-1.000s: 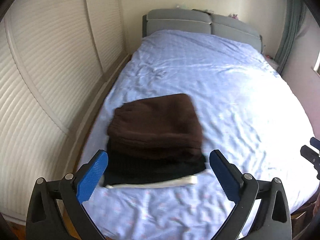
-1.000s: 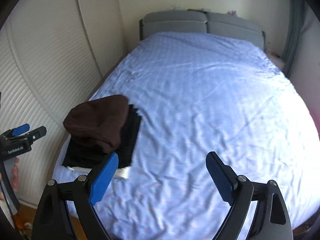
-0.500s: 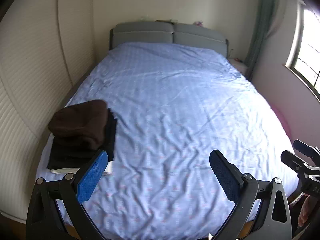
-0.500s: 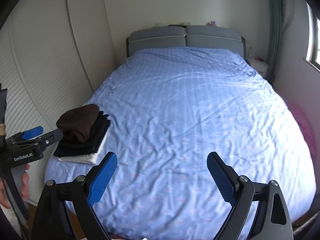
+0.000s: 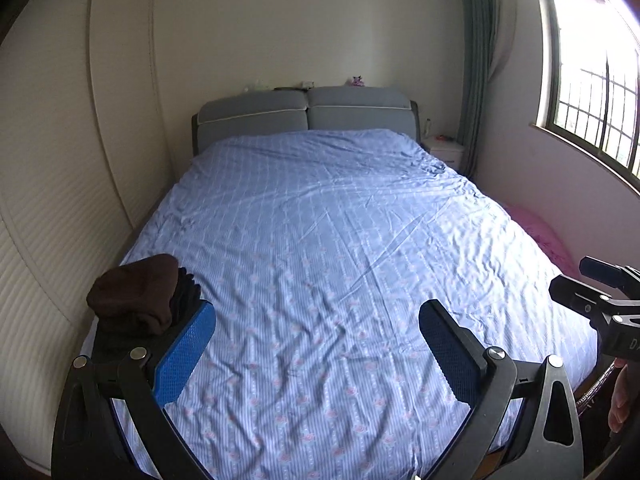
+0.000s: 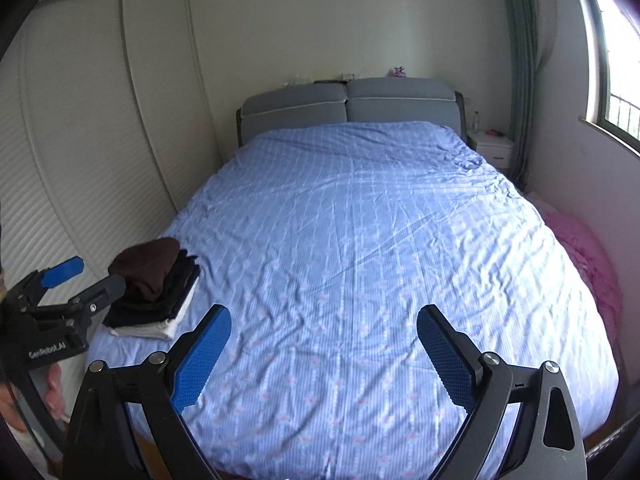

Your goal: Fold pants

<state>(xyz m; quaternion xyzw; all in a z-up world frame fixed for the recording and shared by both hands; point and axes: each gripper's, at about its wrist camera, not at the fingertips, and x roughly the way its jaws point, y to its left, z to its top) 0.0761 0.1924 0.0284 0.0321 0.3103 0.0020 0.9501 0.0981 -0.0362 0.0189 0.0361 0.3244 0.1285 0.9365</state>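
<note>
With both tongs, left [image 5: 316, 344] and right [image 6: 323, 346], wide and empty, we risk toppling the folded stack [image 6: 154, 288] at nine o'clock if we swing past it.

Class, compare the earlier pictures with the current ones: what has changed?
Both open hand-held grippers, left and right, drew back from the stack of folded brown, black and white clothes toward the foot of the blue patterned bed sheet. Nothing was grasped; the stack stayed put.
</note>
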